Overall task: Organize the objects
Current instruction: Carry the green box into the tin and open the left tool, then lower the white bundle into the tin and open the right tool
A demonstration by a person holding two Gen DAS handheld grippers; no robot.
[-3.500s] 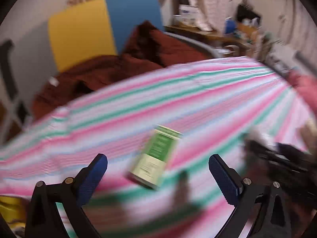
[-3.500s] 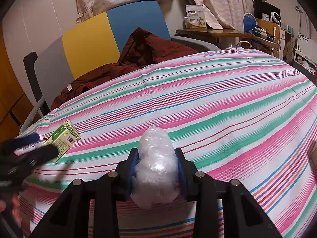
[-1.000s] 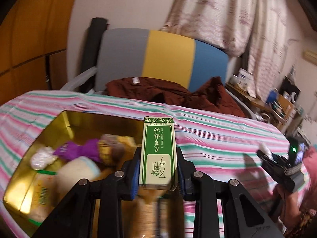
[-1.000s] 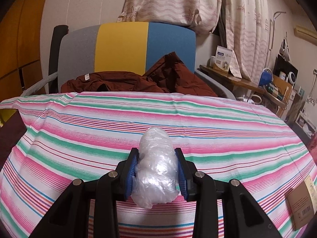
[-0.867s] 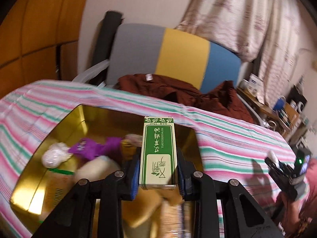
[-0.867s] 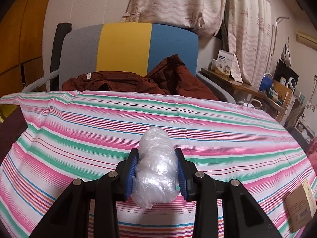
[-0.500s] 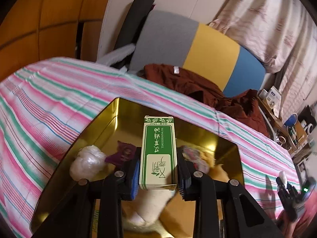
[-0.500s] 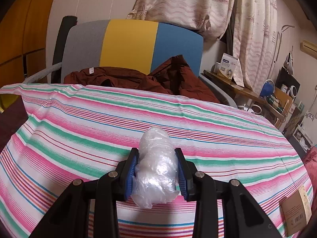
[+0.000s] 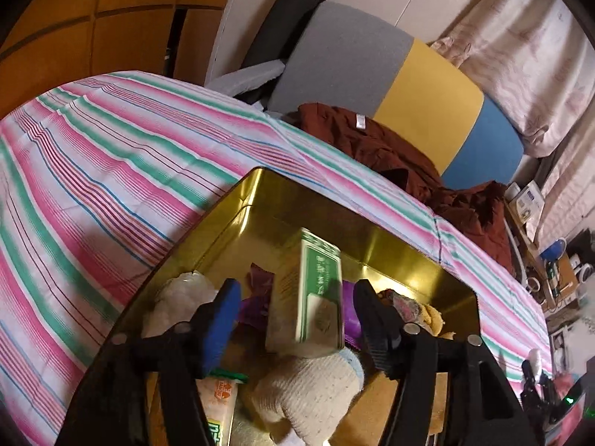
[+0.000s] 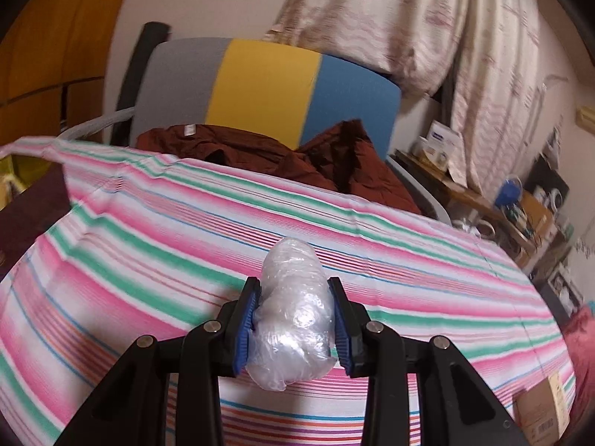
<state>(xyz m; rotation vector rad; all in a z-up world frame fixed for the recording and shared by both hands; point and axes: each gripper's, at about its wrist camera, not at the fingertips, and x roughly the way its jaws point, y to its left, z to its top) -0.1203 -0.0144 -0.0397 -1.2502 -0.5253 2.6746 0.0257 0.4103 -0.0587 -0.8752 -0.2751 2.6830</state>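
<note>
Striped cloth (image 9: 111, 171) in pink, green and white covers the desk in both views. Nearest in the left wrist view, the left tool (image 9: 293, 297) stands wide, its blue pads apart and touching nothing. Between them, inside the gold tin (image 9: 390, 249), the green box (image 9: 308, 293) sits tilted and motion-blurred (whether it rests on the contents cannot be told). Below it lies a cream knitted item (image 9: 308, 386); a small carton (image 9: 219, 401) shows at lower left, a white wrapped lump (image 9: 182, 293) at the tin's left side, and purple fabric (image 9: 256, 297) behind the box.

In the right wrist view, the right tool (image 10: 293, 319) is closed on the plastic-wrapped bundle (image 10: 293, 316), held above the striped cloth. A brown cardboard box (image 10: 543, 412) lies on the cloth at lower right.

Beyond the desk, a dark red garment (image 10: 279, 156) is draped over a chair with a grey, yellow and blue backrest (image 10: 267, 93). Farthest back hang pale patterned curtains (image 10: 409, 18), with a cluttered side shelf (image 10: 502, 204) to the right.
</note>
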